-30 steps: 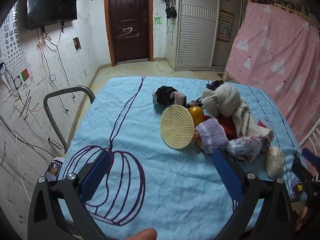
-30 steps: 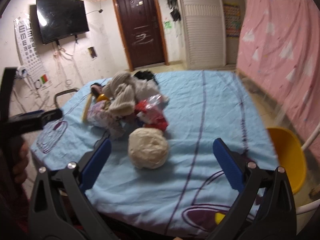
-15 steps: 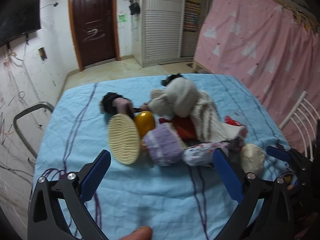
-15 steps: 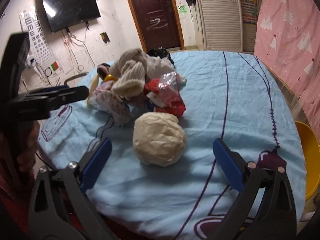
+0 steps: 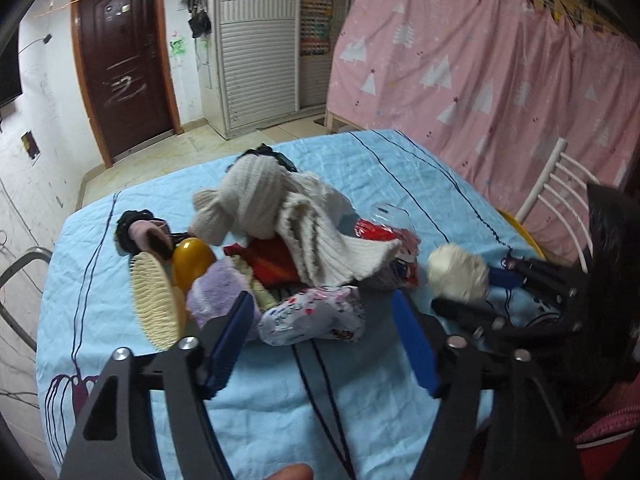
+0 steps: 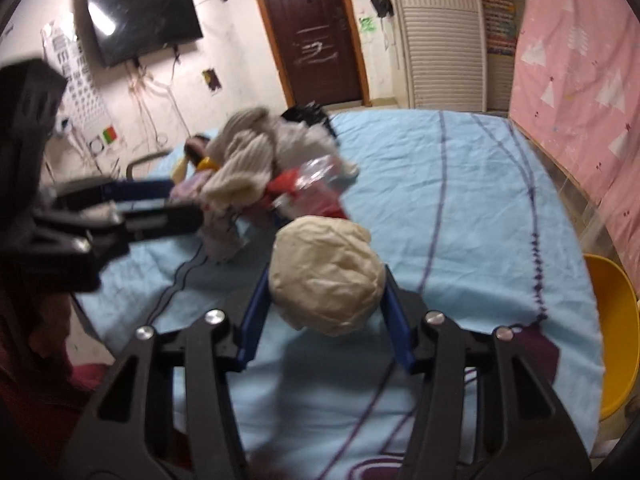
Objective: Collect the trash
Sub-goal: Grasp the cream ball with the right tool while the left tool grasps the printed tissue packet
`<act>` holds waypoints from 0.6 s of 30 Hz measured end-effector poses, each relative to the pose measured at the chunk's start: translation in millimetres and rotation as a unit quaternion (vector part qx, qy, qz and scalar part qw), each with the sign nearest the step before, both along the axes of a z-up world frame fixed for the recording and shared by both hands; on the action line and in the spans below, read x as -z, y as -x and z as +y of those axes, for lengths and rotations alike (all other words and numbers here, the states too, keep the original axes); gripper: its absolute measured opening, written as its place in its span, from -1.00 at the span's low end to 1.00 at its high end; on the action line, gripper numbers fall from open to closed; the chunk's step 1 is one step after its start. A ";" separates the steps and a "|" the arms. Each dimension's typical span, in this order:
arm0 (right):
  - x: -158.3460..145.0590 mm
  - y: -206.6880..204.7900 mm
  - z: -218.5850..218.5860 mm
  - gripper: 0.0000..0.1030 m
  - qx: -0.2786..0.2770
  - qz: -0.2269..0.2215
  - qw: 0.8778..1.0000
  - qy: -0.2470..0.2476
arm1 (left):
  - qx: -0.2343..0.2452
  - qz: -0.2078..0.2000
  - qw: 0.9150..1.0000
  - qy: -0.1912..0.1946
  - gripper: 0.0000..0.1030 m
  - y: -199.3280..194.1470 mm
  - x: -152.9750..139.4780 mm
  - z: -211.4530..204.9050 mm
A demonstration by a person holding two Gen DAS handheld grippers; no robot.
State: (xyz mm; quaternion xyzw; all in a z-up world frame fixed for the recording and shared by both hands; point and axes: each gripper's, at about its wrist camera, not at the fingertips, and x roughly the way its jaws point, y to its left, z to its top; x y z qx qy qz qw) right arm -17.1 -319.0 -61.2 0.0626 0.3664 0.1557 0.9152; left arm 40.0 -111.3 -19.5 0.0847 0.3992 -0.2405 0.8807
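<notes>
Right gripper point(image 6: 326, 296), jaws just closing, clamps a crumpled cream paper ball point(image 6: 326, 276). Left gripper point(image 5: 322, 312), closing, brackets a glossy printed packet point(image 5: 316, 316) at 12 o'clock; contact unclear. Only the left view shows the bristled oval brush point(image 5: 154, 304).

An eye chart point(image 6: 80, 80) hangs on the white wall beside the television; its rows of letters are too blurred to read. A colourful poster point(image 5: 316, 24) on the far wall beside the shuttered wardrobe shows a grid whose print is too small to make out. White scrawls on the dark door point(image 5: 124, 84) spell nothing legible. The printed wrapper point(image 5: 316, 316) near the blue sheet's front edge carries unreadable marks.
</notes>
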 end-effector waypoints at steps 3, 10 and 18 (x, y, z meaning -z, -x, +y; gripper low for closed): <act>-4.0 -0.7 -14.1 -0.02 0.009 -0.005 1.000 -0.019 | 0.005 0.003 1.000 -0.007 -0.12 -1.9 4.5 -5.1; -7.2 -5.0 -40.9 -0.01 0.041 -0.012 0.998 -0.040 | 0.011 0.004 1.000 -0.002 -0.70 -0.9 10.8 -6.7; -14.8 1.7 -72.2 -0.01 0.081 -0.036 0.995 -0.049 | 0.016 -0.018 1.000 0.007 -0.74 18.1 -12.4 -5.6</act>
